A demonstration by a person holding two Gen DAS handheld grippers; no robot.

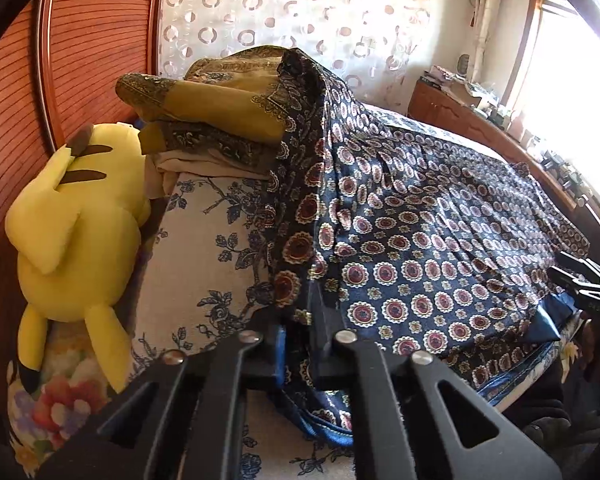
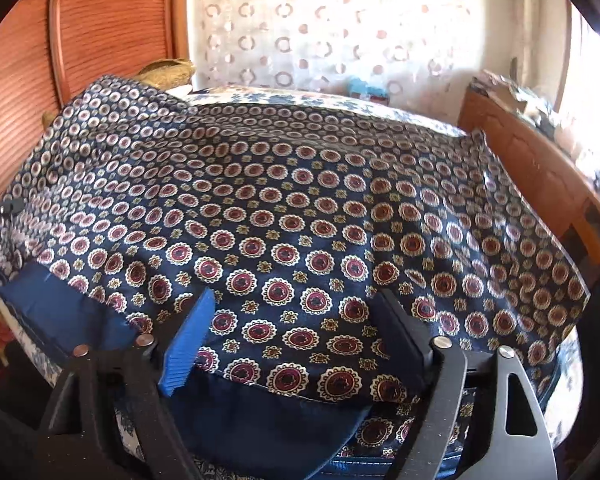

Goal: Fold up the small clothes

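The left tongs (image 1: 300, 344) sit at the bottom middle of the left wrist frame, their two fingers pressed close together with cloth pinched between them. The right tongs (image 2: 296, 332) sit at the bottom of the right wrist frame, fingers spread wide apart, the blue pad (image 2: 188, 344) on the left finger.
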